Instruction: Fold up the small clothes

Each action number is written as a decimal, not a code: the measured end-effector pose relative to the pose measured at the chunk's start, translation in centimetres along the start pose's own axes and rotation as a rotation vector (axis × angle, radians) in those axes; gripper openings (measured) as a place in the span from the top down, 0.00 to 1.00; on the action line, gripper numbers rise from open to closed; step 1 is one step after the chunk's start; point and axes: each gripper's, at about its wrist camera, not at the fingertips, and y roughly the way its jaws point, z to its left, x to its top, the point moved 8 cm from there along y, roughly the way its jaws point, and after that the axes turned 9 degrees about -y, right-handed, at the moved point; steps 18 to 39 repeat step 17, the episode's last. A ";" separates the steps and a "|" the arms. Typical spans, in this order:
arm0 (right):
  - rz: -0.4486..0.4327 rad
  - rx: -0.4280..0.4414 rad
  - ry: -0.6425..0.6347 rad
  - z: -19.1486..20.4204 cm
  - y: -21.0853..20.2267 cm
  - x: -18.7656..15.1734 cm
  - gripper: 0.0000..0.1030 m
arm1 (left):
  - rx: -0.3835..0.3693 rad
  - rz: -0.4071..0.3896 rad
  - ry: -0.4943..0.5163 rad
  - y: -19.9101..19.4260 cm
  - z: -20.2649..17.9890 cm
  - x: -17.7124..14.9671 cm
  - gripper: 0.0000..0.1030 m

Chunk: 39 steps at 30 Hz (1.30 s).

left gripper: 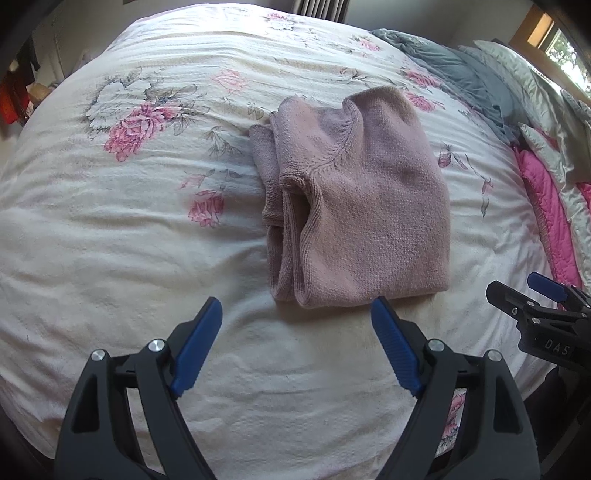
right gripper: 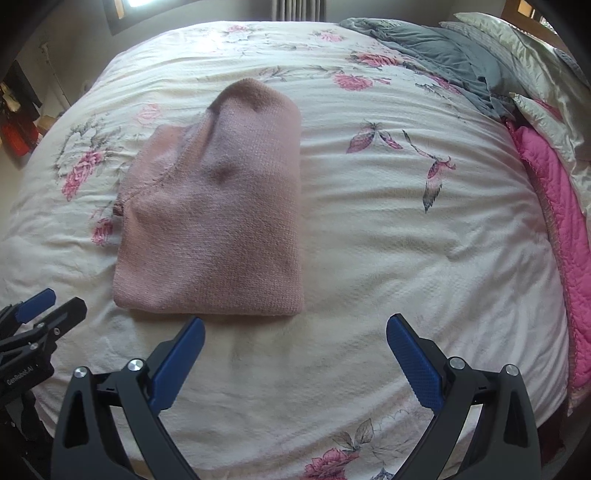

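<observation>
A small dusty-pink knitted garment (left gripper: 354,199) lies folded into a compact rectangle on the bed, its layered edges showing on its left side. In the right wrist view the same pink garment (right gripper: 218,214) lies left of centre. My left gripper (left gripper: 297,308) stands open just short of the garment's near edge, with nothing between its blue pads. My right gripper (right gripper: 295,328) is open too, near the garment's front right corner and holding nothing. Each gripper shows at the other view's edge: the right gripper (left gripper: 535,295) and the left gripper (right gripper: 40,306).
The white bedspread (left gripper: 129,240) with pink flowers covers the bed. Grey bedding (right gripper: 443,55), pale pillows (right gripper: 524,48) and a bright pink quilt (right gripper: 565,236) are heaped along the right side. A dark radiator (left gripper: 321,9) stands behind the bed.
</observation>
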 end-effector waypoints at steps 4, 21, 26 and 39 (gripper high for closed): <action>-0.013 0.005 0.002 -0.1 0.1 0.1 0.04 | 0.001 0.006 0.002 0.3 -0.1 -0.1 0.20; -0.022 0.004 0.012 -0.5 0.4 0.6 0.04 | 0.013 0.022 0.007 1.1 -0.3 0.1 0.20; -0.022 0.004 0.012 -0.5 0.4 0.6 0.04 | 0.013 0.022 0.007 1.1 -0.3 0.1 0.20; -0.022 0.004 0.012 -0.5 0.4 0.6 0.04 | 0.013 0.022 0.007 1.1 -0.3 0.1 0.20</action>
